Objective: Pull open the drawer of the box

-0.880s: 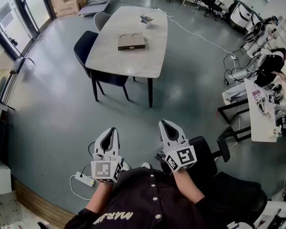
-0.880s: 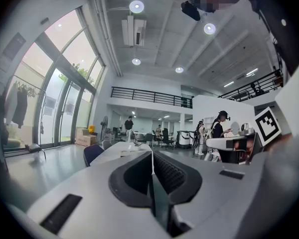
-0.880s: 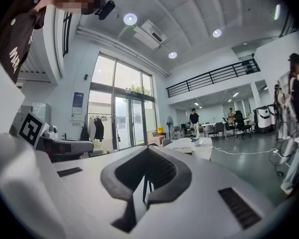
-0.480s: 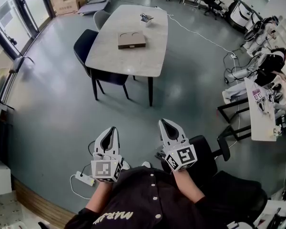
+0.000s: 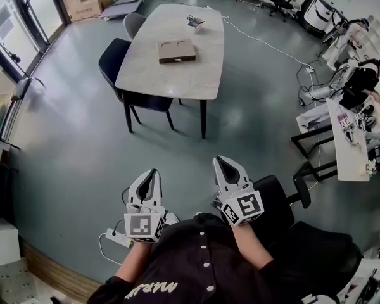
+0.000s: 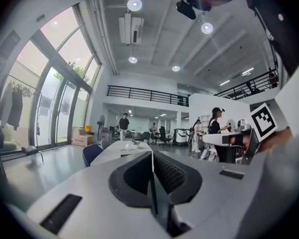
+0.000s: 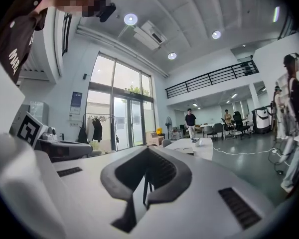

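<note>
- Left gripper (image 5: 151, 175) and right gripper (image 5: 222, 163): both closed and empty, still held by the person's chest.
- The tan box (image 5: 177, 51) lies on the bench (image 5: 177, 84), well apart across the floor.
- Hardly anything has shifted, so I judge the approach hasn't started.

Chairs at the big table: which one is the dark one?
The dark chair stands at the table's long side, nearer the person. The grey chair by the far corner is pale.
</note>
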Motion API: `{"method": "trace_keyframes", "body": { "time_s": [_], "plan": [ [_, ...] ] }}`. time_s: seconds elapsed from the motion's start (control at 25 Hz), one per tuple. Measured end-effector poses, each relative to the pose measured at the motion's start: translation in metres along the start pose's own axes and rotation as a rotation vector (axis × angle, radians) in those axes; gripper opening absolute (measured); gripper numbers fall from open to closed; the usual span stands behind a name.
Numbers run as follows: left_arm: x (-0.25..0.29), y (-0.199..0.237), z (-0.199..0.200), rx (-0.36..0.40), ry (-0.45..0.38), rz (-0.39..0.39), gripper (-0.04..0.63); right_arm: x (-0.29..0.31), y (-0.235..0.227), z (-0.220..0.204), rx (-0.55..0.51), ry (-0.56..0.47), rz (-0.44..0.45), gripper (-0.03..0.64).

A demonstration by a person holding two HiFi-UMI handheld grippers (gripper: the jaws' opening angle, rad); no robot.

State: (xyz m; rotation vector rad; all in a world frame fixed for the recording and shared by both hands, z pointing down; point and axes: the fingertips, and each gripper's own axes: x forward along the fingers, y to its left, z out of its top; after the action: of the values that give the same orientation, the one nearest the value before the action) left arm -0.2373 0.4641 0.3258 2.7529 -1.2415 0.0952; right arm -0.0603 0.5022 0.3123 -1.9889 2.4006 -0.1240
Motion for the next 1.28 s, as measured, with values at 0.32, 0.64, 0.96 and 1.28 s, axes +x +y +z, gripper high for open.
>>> {"method": "trace_keyframes", "body": {
  "time_s": [0.32,0.64,0.96,1.28],
  "plan": [
    [0.002,0.037,-0.001,-0.019,0.003,-0.015,0.018,0.017,0.028,-0.024,0.051,0.018,-0.029,-0.003],
    [0.055,0.059,-0.006,0.004,0.015,-0.008,0.018,0.067,-0.001,-0.035,0.072,0.021,-0.012,-0.003],
    [0.147,0.084,0.005,-0.003,0.045,0.004,0.018,0.161,-0.065,-0.018,0.077,0.020,0.023,-0.003],
    [0.236,0.113,0.023,0.004,0.047,0.072,0.018,0.241,-0.132,-0.007,0.086,0.035,0.059,-0.003]
  ]
}}
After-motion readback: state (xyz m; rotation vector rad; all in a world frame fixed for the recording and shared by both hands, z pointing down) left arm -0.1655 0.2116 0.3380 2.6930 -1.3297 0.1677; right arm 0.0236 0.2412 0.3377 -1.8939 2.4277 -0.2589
